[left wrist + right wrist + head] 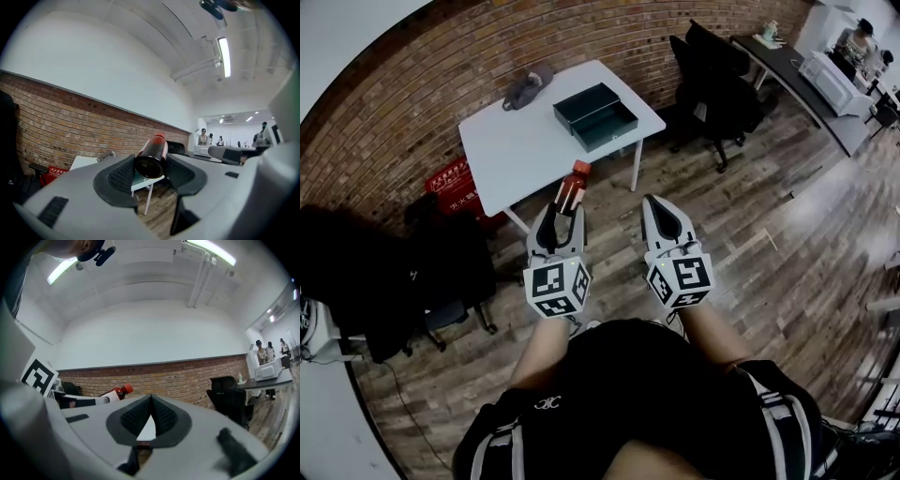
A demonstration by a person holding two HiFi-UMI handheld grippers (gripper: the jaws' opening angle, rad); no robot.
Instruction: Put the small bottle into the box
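Observation:
My left gripper (565, 212) is shut on a small dark bottle (573, 185) with a red cap, held in the air in front of the white table (516, 150). In the left gripper view the bottle (152, 156) sits clamped between the two dark pads, cap pointing away. A dark green box (595, 115) lies open on the table's right part, beyond the bottle. My right gripper (660, 214) hangs beside the left one, shut and empty, its pads meeting at the tips (150, 405). The bottle (115, 393) also shows at the left of the right gripper view.
A grey cap (528, 85) lies at the table's far edge. A red crate (455, 187) stands on the floor left of the table, against the brick wall. Black office chairs (712, 80) stand to the right, with a long desk (792, 70) beyond. Wooden floor lies underfoot.

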